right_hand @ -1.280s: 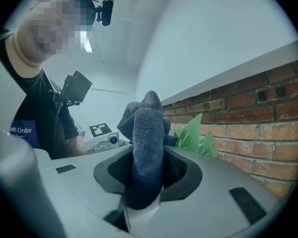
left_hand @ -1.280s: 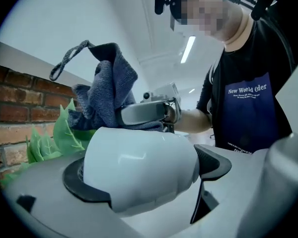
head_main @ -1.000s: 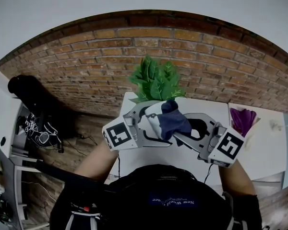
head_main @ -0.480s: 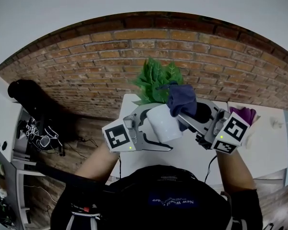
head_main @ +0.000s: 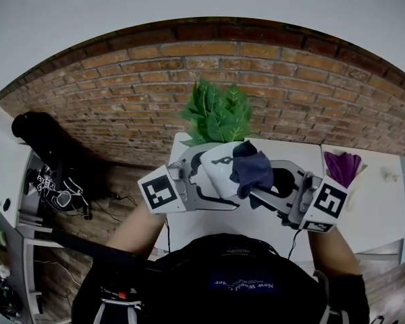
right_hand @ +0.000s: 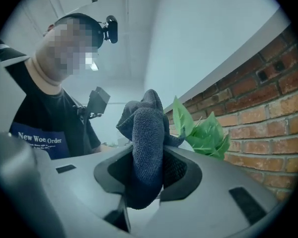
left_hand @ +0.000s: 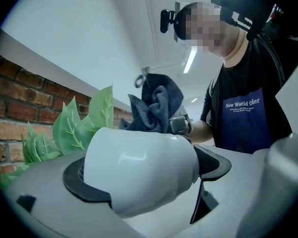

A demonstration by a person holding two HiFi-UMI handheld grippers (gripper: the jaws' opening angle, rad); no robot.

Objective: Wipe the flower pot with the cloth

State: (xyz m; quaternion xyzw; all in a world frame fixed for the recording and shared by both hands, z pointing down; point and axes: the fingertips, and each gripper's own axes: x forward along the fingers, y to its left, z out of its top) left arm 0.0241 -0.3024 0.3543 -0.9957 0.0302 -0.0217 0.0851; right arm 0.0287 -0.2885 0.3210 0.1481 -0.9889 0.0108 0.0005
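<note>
On shirt [left_hand: 243, 118], "New…Order"; left hand-held gripper [left_hand: 144, 178] clamps flower pot [head_main: 219, 175]; right [right_hand: 146, 176], cloth [right_hand: 147, 133].

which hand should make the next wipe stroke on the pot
Right. The right tongs are shut on the cloth, which lies against the flower pot; the left tongs are busy clamping that pot.

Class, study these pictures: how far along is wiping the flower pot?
Done: left gripper clamps the white flower pot, right gripper clamps the dark blue cloth. In hand: the cloth rests against the pot's side. Left: wiping the remaining surface; how much is clean cannot be told.
</note>
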